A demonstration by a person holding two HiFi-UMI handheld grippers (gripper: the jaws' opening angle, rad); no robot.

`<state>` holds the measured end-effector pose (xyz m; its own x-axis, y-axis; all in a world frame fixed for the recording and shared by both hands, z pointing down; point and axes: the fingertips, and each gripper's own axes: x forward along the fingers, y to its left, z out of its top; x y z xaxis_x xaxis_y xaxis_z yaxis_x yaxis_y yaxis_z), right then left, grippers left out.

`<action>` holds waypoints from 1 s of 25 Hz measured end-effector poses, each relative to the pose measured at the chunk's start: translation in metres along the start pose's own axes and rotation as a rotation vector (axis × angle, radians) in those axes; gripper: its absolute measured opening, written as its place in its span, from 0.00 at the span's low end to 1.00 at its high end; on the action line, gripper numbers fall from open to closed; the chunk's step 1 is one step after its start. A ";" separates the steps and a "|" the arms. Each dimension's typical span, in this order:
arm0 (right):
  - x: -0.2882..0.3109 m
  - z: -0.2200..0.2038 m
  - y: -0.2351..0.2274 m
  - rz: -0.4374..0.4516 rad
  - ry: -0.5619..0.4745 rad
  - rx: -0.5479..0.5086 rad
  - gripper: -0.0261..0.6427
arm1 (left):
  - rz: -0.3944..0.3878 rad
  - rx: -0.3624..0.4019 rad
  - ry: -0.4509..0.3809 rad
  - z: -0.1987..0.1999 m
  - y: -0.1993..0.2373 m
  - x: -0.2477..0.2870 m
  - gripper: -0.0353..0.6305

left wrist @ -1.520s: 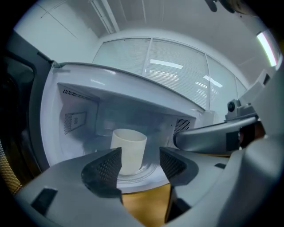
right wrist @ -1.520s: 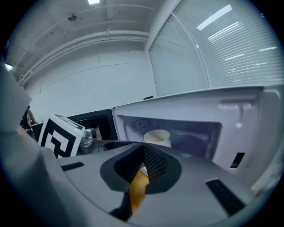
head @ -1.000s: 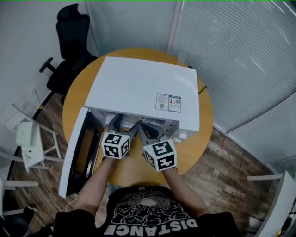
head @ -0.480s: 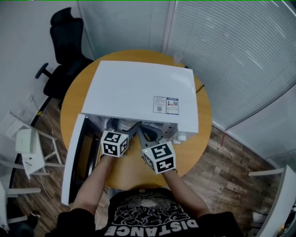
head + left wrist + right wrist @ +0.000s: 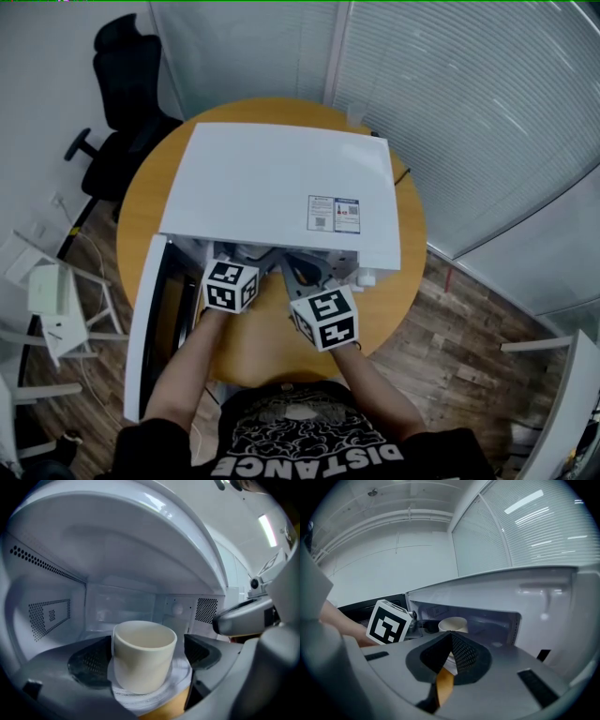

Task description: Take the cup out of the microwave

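On the round orange wooden worktop [image 5: 139, 202], the white microwave [image 5: 281, 183], door open, houses the cream cylindrical cup [image 5: 140, 665] between the jaws of the left tool [image 5: 146, 657], which have just been opening wide and do not touch it; best to centre them and clamp gently, lifting level, while the clenched, empty right tool [image 5: 451, 654] waits outside.

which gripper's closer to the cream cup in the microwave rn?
Left. The left gripper has its jaws, just opened wider, either side of the cream cylindrical cup inside the white microwave. The right gripper, jaws together, sits back, with the cup ahead of its tips.
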<state>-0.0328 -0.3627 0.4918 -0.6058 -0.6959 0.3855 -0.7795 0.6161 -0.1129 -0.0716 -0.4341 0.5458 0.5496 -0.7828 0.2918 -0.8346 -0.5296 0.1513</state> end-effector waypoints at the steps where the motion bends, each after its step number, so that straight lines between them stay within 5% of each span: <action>1: 0.000 0.000 -0.001 -0.001 0.001 0.001 0.06 | -0.010 0.006 0.004 0.000 -0.001 0.001 0.76; 13: 0.000 0.000 -0.006 -0.012 0.015 0.001 0.06 | -0.020 -0.002 0.006 0.001 0.002 0.012 0.76; 25: 0.000 -0.006 -0.011 -0.024 0.031 0.009 0.06 | 0.056 0.053 0.020 0.000 0.009 0.020 0.72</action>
<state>-0.0232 -0.3677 0.4989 -0.5821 -0.6984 0.4164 -0.7950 0.5963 -0.1112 -0.0682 -0.4547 0.5529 0.5011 -0.8051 0.3173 -0.8606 -0.5022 0.0847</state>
